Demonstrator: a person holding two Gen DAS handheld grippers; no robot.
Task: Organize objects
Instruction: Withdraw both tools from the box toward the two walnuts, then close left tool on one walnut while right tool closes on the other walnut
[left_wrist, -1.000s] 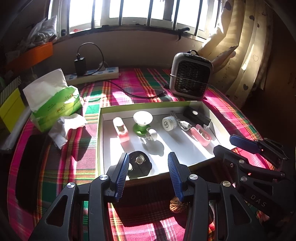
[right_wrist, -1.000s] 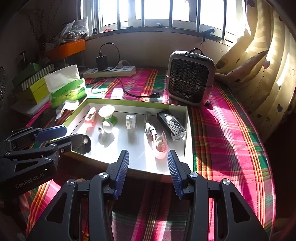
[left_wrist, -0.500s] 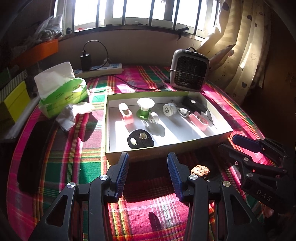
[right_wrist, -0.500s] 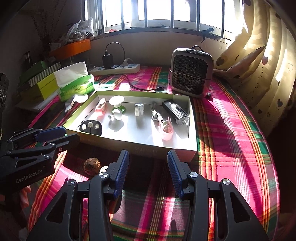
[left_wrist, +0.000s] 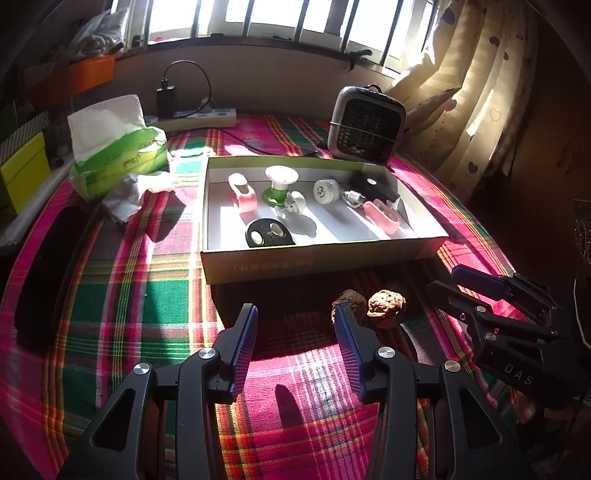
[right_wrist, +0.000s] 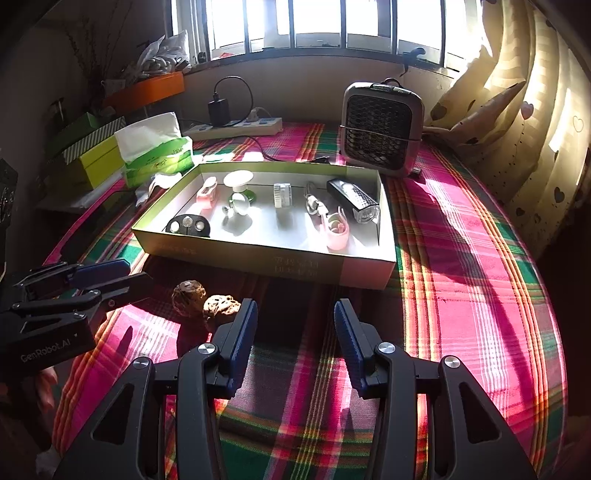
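Observation:
A shallow green-edged box (left_wrist: 321, 260) (right_wrist: 258, 258) sits mid-table holding several small items: a black oval case (left_wrist: 269, 233), a pink holder (left_wrist: 243, 194), a green-based stand (left_wrist: 280, 181), a white round part (left_wrist: 325, 190), a pink clip (left_wrist: 382, 216) and a black grater-like device (right_wrist: 354, 199). Two walnuts (left_wrist: 386, 302) (right_wrist: 221, 306) lie on the plaid cloth in front of the box. My left gripper (left_wrist: 295, 325) is open and empty, just left of the walnuts. My right gripper (right_wrist: 295, 321) is open and empty, just right of them.
A small heater (left_wrist: 365, 125) (right_wrist: 382, 129) stands behind the box. A green tissue pack (left_wrist: 118, 155), crumpled tissue (left_wrist: 129, 192) and a power strip (left_wrist: 192, 118) lie at the back left. Yellow boxes (right_wrist: 88, 162) stack at the far left. Curtains (right_wrist: 535, 110) hang on the right.
Both grippers have pulled back from the box toward the table's near edge. The two walnuts, earlier hidden or partly seen, now lie in view between them.

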